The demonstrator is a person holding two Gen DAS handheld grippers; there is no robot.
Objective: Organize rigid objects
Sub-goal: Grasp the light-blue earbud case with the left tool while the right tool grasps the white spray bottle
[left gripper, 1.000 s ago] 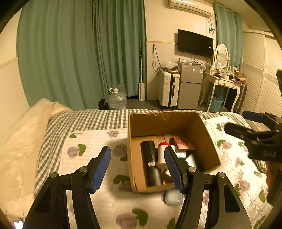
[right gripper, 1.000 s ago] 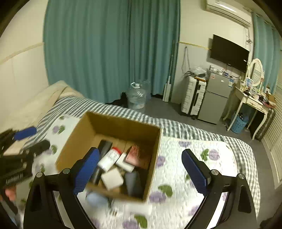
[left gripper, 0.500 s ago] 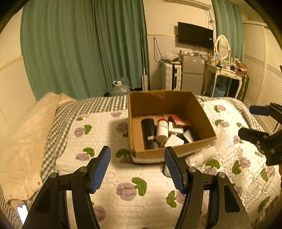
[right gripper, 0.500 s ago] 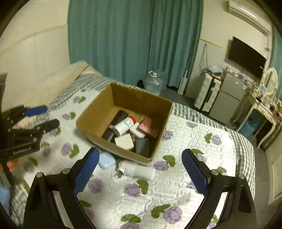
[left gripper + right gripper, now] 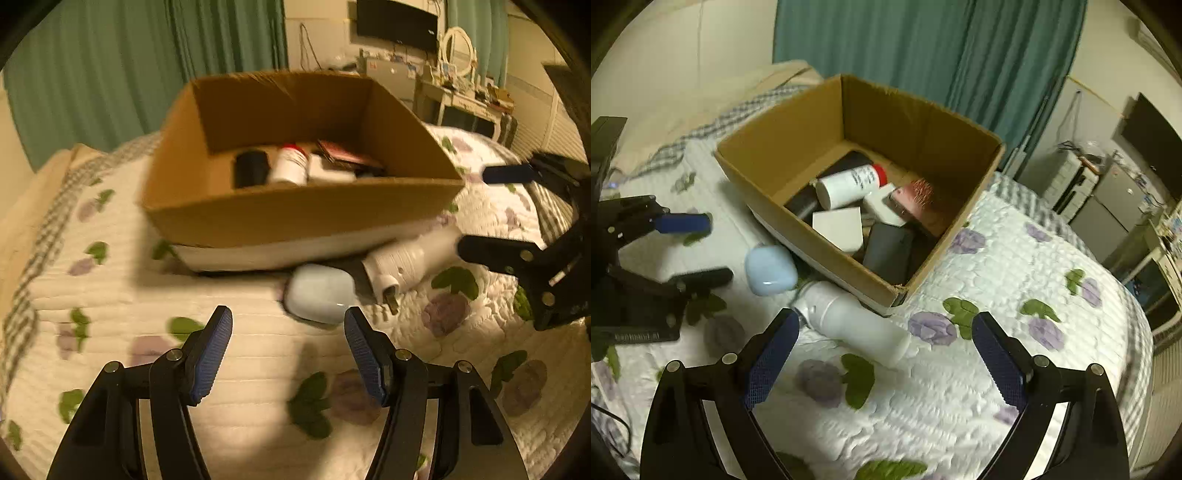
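1. The pale blue case [image 5: 320, 292] is lying on the quilt [image 5: 960, 387], just beside the cardboard box [image 5: 827, 254]; it is looking smooth, light and probably slippery, so gripping across its flat sides seems best.
2. The left gripper [image 5: 288, 334] is standing with fingers apart, holding nothing.
3. The right gripper [image 5: 884, 347] is gaping wide over the white bottle [image 5: 853, 321], touching nothing.

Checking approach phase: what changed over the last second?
Both grippers dropped toward the bed: left gripper now low before the pale blue case, right gripper over the white bottle. Both stayed open, nothing grasped. Cardboard box, its contents and the two loose items haven't moved.
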